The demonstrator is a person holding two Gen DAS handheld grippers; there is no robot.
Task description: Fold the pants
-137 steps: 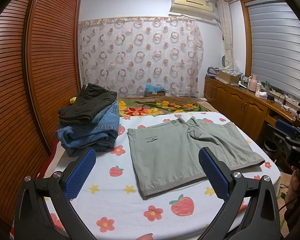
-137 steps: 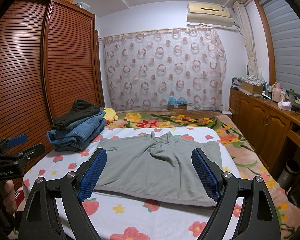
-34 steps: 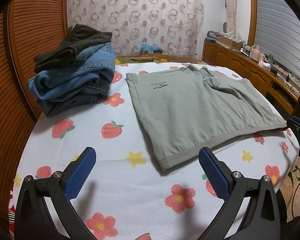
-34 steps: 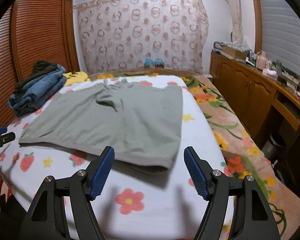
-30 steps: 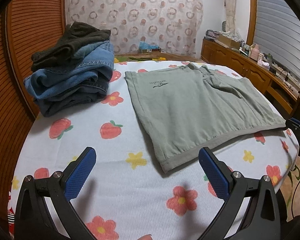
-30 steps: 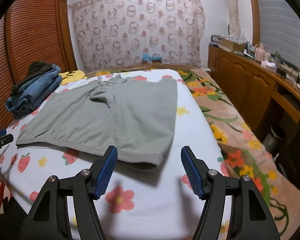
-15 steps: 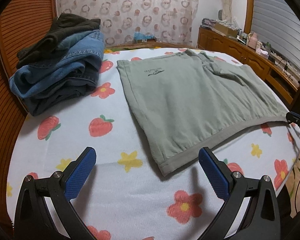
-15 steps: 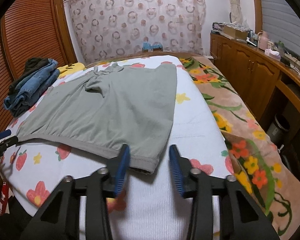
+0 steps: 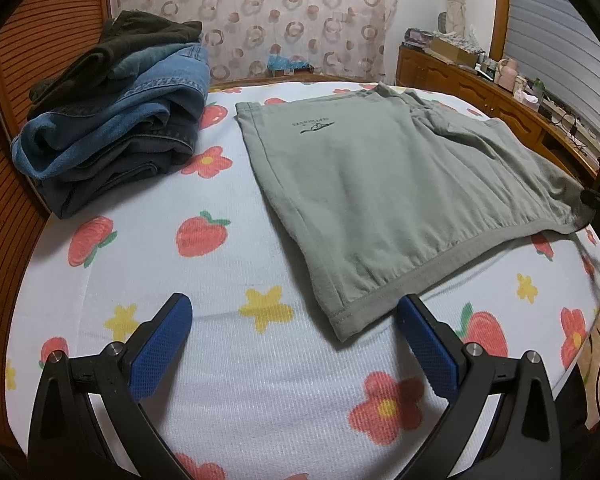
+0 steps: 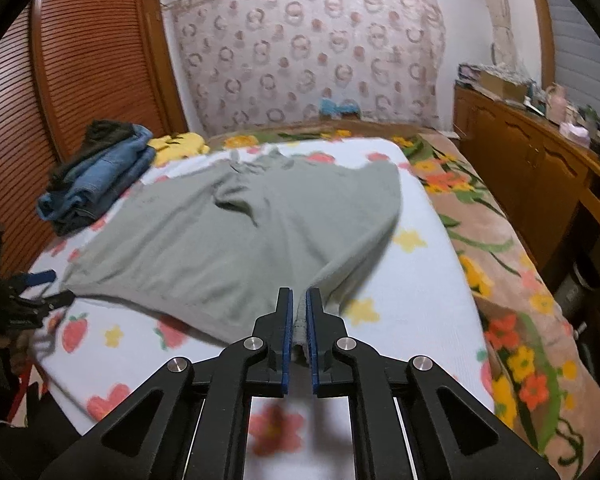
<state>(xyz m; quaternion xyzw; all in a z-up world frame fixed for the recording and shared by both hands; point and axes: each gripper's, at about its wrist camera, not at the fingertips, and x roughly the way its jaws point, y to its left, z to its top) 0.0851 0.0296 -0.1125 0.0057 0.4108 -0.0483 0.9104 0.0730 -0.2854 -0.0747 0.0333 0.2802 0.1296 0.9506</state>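
Right wrist view: the right claw is closing, its pads already pinching the near waistband corner of the pants. These lie flat on the bed, waistband running left to the other corner. That corner sits just ahead of the wide-open, empty left claw. Folded jeans lie well to the left.

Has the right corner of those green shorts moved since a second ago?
Yes. The shorts' corner, pinched by the closing right hand-held gripper, has lifted off the sheet toward the camera.
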